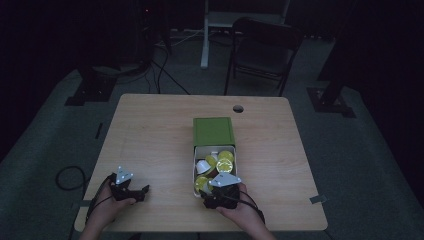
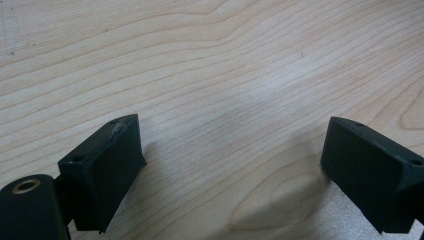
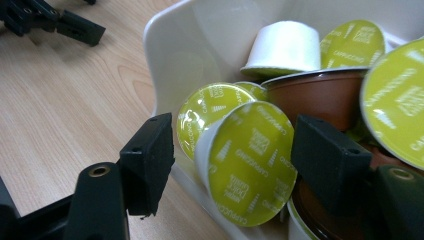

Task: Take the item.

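A white tray (image 1: 194, 167) slid out of a green box (image 1: 213, 131) holds several coffee capsules with yellow-green lids. My right gripper (image 1: 209, 190) is at the tray's near end. In the right gripper view its jaws (image 3: 235, 160) straddle a white capsule with a green lid (image 3: 250, 165) that lies tilted against the tray wall (image 3: 170, 50). The right jaw is at the lid's edge, while the left jaw stands outside the wall with a gap, so the gripper is open. My left gripper (image 1: 136, 189) rests low over bare wood at the table's near left, open and empty (image 2: 232, 150).
An upturned white capsule (image 3: 285, 45) and a brown capsule (image 3: 320, 95) lie deeper in the tray. The wooden table (image 1: 150, 130) has a cable hole (image 1: 238, 108) at the back. A dark chair (image 1: 265, 50) stands beyond it, and a cable (image 1: 67, 177) lies on the floor.
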Demonstrator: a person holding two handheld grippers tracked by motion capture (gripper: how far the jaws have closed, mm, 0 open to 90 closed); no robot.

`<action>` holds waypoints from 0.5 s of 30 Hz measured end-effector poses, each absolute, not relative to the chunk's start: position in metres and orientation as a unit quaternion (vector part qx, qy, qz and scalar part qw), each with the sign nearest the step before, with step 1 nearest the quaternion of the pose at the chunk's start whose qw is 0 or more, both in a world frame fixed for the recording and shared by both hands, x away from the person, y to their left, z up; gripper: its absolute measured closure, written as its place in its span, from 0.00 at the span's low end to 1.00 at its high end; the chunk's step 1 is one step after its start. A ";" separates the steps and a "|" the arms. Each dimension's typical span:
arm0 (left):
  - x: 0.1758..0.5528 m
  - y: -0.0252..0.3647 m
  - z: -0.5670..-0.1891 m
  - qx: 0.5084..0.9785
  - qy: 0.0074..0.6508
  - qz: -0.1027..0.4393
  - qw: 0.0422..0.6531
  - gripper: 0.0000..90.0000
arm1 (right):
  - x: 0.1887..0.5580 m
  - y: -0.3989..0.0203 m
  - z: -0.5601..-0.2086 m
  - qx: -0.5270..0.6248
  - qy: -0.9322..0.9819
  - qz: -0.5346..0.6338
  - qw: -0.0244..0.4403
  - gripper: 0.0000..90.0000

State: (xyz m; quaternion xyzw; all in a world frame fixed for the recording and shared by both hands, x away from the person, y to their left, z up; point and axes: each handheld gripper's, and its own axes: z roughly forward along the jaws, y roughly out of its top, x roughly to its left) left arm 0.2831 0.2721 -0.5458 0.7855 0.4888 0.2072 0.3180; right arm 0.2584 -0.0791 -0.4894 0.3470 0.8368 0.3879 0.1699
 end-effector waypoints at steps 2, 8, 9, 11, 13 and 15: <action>0.283 0.272 -0.546 0.786 0.489 0.207 0.318 0.11 | 0.258 -0.076 -0.492 0.344 0.837 0.381 0.188 0.40; 0.283 0.272 -0.546 0.785 0.489 0.207 0.319 0.11 | 0.261 -0.071 -0.496 0.349 0.840 0.370 0.188 0.53; 0.283 0.272 -0.546 0.785 0.489 0.207 0.319 0.11 | 0.261 -0.071 -0.497 0.350 0.840 0.371 0.186 0.53; 0.283 0.272 -0.546 0.785 0.489 0.207 0.319 0.11 | 0.261 -0.070 -0.497 0.350 0.840 0.370 0.184 0.53; 0.283 0.272 -0.546 0.786 0.489 0.207 0.318 0.11 | 0.262 -0.070 -0.494 0.334 0.849 0.365 0.183 0.57; 0.283 0.272 -0.546 0.786 0.489 0.207 0.318 0.11 | 0.262 -0.071 -0.491 0.328 0.851 0.366 0.186 0.60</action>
